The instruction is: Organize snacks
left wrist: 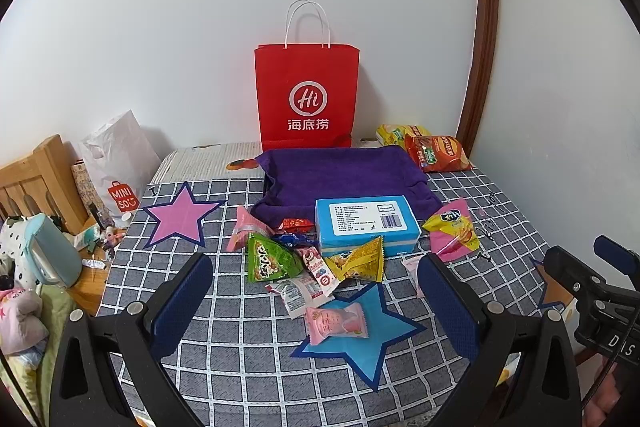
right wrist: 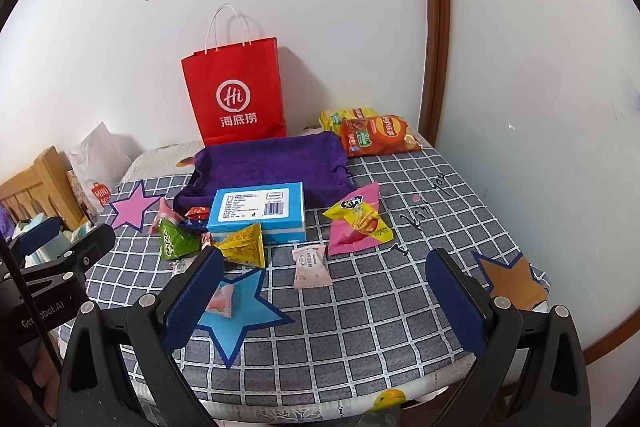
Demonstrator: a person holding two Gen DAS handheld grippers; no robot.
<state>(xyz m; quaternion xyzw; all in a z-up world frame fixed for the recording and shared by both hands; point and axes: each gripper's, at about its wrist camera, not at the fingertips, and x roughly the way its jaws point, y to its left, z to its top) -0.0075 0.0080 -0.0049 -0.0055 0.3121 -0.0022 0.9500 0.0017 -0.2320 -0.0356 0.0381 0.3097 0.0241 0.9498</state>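
Small snack packets lie loose on the checked tablecloth: a green triangle pack point(left wrist: 272, 259) point(right wrist: 174, 241), a yellow triangle pack point(left wrist: 358, 259) point(right wrist: 244, 245), a pink candy point(left wrist: 336, 321) point(right wrist: 220, 301) on the blue star point(left wrist: 360, 335) point(right wrist: 236, 315), a pink-white sachet point(right wrist: 311, 265) and a pink-yellow fries bag point(left wrist: 454, 231) point(right wrist: 358, 223). A blue box point(left wrist: 366, 223) point(right wrist: 258, 211) sits in front of the purple cloth-lined tray point(left wrist: 340, 175) point(right wrist: 272, 163). My left gripper point(left wrist: 316, 291) hangs open above the pile. My right gripper point(right wrist: 326, 287) is open over bare cloth, nothing between its fingers.
A red paper bag point(left wrist: 307, 95) point(right wrist: 236, 95) stands against the wall behind the tray. Chip bags point(left wrist: 436, 151) point(right wrist: 376, 135) lie at the back right. Pink star point(left wrist: 182, 217) point(right wrist: 134, 205) and orange star point(right wrist: 512, 283) mark the cloth. Clutter and a wooden frame point(left wrist: 36, 179) sit left.
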